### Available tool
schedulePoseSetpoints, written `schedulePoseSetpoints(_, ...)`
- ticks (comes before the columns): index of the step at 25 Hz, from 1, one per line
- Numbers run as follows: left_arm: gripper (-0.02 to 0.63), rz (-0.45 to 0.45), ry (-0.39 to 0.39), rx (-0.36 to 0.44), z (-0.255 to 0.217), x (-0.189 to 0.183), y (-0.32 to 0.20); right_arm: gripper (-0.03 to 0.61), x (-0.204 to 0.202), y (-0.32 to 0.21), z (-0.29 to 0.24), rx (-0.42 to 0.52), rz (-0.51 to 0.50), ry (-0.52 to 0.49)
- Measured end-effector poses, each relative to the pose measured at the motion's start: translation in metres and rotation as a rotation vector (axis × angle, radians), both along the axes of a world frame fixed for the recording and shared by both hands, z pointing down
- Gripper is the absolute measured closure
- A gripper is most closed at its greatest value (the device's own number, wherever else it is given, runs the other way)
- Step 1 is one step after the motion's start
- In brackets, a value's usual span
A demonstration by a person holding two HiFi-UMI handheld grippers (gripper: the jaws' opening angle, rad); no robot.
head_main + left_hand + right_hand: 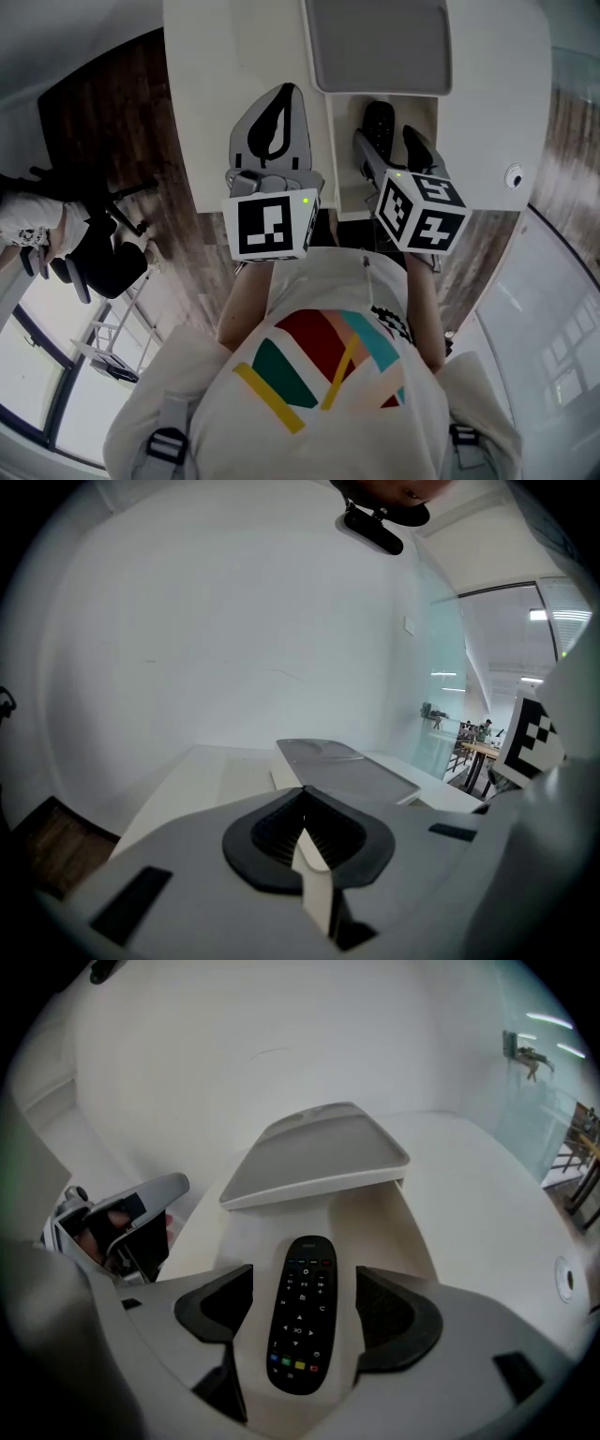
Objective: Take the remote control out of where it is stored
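A black remote control (302,1288) lies face up in a white recess (398,1218) sunk into the white table (211,84). A grey lid (319,1157) stands raised just behind the recess. My right gripper (305,1326) is open, its dark pads (398,1316) on either side of the remote with a gap on each side. In the head view the remote (378,120) shows between the right gripper's (392,145) fingers. My left gripper (281,98) is shut and holds nothing, over bare table to the left of the recess; its pads (281,834) are pressed together.
The grey lid (378,42) overhangs the far end of the recess. A round socket (513,175) sits in the table at the right. A person on an office chair (94,253) is on the wooden floor at the left. Glass walls stand to the right.
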State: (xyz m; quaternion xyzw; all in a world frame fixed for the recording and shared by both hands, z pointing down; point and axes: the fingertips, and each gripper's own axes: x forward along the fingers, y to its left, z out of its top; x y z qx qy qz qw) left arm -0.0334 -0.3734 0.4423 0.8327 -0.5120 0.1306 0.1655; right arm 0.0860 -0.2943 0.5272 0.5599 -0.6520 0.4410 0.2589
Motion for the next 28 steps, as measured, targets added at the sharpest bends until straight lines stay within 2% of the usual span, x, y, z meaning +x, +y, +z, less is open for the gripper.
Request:
schedulePoseSetpoints(3,0.607,-0.004,-0.006,-0.009,0.006,-0.003,-0.002,0.249,0.001,-0.002,0.006,0.005,-0.025,0.074)
schedulePoseSetpoints(12,0.607,-0.03,-0.021,-0.037,0.021,-0.017,-0.001,0.249,-0.003,0.004,0.026,-0.07,-0.048,0.098)
schedulePoseSetpoints(17,0.607,-0.025,-0.029,-0.049,0.029,-0.017,0.003,0.249,-0.004,0.006,0.034,-0.087,-0.09,0.183)
schedulePoseSetpoints(22,0.607,-0.063,0.073,-0.066,0.019,-0.021,-0.004,0.252,-0.003,0.004,0.037,-0.095,-0.117,0.217)
schedulePoseSetpoints(26,0.607,-0.085,0.082,-0.029,0.001,-0.03,-0.01,0.31,-0.004,0.005,0.034,-0.105,-0.133,0.233)
schedulePoseSetpoints(28,0.607,-0.091,0.081,-0.015,-0.005,-0.033,-0.009,0.316,-0.004,0.007,0.032,-0.103,-0.136,0.239)
